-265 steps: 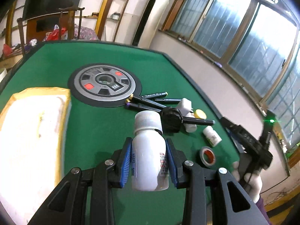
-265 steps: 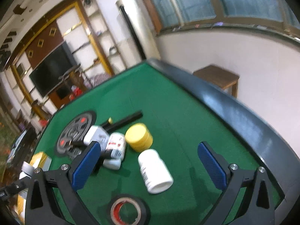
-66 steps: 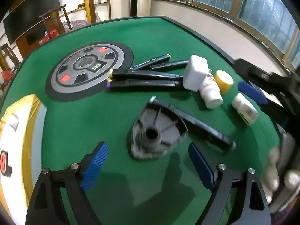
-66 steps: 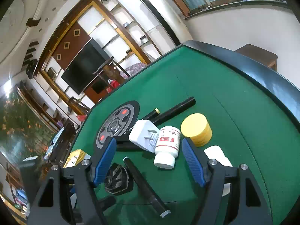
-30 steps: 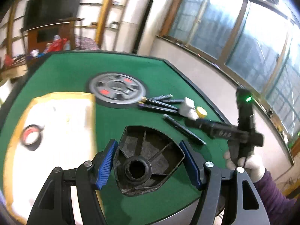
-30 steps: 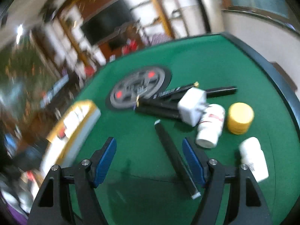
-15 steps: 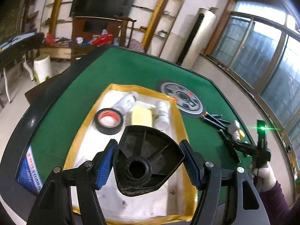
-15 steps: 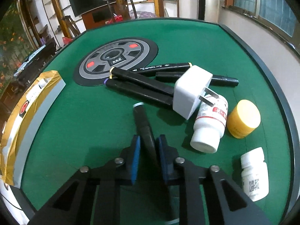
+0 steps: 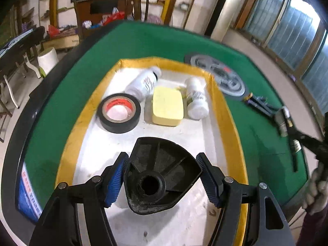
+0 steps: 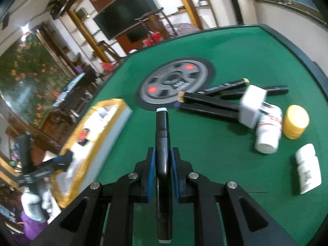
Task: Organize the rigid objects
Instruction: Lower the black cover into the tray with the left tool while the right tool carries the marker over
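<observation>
Two items carried toward the tray

A black plastic base is pinched by the left gripper above the tray; a marker is clamped by the right gripper, tray at nine o'clock. Lowering and release are called for next.

table green | tray yellow-rimmed, white | tape black, red core | marker black

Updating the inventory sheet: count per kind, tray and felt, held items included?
markers: 5
white bottles: 4
tape roll: 1
yellow block: 1
yellow jar: 1
white plug: 1
black fan-shaped part: 1
Total: 14
</observation>
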`<state>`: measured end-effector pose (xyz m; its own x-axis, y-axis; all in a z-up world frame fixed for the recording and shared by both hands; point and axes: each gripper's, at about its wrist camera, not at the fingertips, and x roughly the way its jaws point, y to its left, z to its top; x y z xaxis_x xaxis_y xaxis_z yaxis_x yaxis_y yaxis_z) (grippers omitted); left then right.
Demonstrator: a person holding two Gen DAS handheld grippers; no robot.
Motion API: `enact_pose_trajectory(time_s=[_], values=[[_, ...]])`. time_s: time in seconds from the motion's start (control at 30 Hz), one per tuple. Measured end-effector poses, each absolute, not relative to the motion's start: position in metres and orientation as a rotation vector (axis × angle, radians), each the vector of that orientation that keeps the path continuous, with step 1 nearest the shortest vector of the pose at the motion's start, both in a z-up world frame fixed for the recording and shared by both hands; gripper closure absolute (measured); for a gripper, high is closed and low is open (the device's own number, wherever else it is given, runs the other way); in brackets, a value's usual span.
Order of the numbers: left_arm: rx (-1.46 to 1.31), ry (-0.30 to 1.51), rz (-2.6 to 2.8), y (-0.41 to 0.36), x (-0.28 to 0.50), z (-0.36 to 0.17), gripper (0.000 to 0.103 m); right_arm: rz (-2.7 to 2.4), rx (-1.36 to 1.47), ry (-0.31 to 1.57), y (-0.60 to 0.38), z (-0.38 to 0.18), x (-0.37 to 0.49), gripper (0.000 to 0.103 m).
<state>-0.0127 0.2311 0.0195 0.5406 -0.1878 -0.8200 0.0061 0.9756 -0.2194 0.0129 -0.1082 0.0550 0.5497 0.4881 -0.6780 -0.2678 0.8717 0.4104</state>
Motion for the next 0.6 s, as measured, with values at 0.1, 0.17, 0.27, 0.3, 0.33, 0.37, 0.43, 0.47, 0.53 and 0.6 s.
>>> enact_pose_trajectory(time_s=[0.1,0.17,0.27,0.3,0.33,0.37,0.43,0.47,0.53,0.6], values=[[-0.183,1.040,-0.104,0.226,0.004,0.013,0.032,0.513,0.295,0.878,-0.090,0.064,0.010,0.088],[-0.184,1.053,-0.094,0.225,0.013,0.009,0.032,0.547,0.299,0.875,-0.079,0.069,0.006,0.088],[-0.186,1.077,-0.074,0.225,0.025,0.006,0.031,0.591,0.301,0.877,-0.063,0.075,0.003,0.088],[-0.191,1.095,-0.062,0.226,0.029,0.004,0.031,0.610,0.303,0.882,-0.055,0.077,0.003,0.088],[-0.197,1.096,-0.057,0.228,0.030,0.005,0.031,0.622,0.304,0.885,-0.050,0.078,0.003,0.088],[-0.197,1.102,-0.040,0.229,0.032,0.004,0.031,0.634,0.306,0.888,-0.045,0.079,0.003,0.088],[-0.218,1.113,-0.011,0.235,0.035,0.003,0.024,0.656,0.310,0.901,-0.032,0.079,0.004,0.088],[-0.257,1.113,-0.015,0.239,0.035,0.004,0.024,0.671,0.320,0.913,-0.025,0.079,0.005,0.088],[-0.340,1.106,-0.064,0.246,0.029,0.006,0.024,0.691,0.335,0.934,-0.014,0.078,0.006,0.088],[-0.373,1.078,-0.091,0.252,0.018,0.013,0.024,0.713,0.355,0.962,0.000,0.075,0.009,0.088]])
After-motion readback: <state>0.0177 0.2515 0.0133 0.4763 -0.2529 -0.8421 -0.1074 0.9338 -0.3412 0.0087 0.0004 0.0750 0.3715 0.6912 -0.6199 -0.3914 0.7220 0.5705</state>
